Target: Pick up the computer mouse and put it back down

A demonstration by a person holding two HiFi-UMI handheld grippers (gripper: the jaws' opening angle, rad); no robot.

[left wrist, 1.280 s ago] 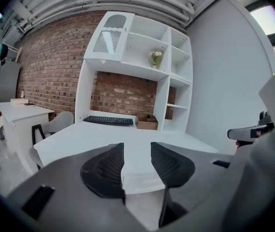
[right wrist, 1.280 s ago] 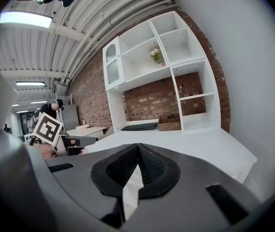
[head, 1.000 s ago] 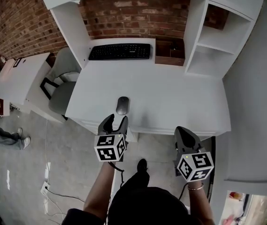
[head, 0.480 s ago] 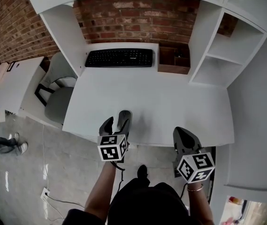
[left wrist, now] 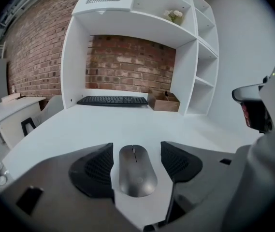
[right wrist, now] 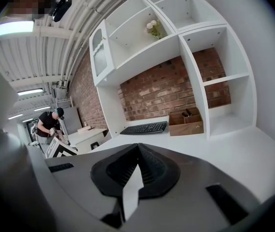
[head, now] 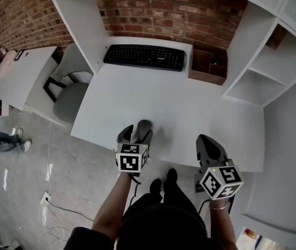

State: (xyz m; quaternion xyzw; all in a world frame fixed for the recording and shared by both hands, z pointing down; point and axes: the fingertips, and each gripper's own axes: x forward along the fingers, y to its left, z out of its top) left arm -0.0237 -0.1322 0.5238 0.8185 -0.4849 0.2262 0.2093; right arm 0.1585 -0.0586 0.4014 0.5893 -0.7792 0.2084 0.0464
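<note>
Opening the left claw (left wrist: 136, 151) wide around the grey computer mouse (left wrist: 137, 175), both pads standing just clear of its sides; leaving the mouse lying flat on the white desk (head: 189, 108), near the front edge; holding the right claw (right wrist: 136, 170) pinched fully together on nothing, off to the right by that same edge; showing a black keyboard (head: 144, 57) well apart at the back, below the brick wall (head: 189, 9).
</note>
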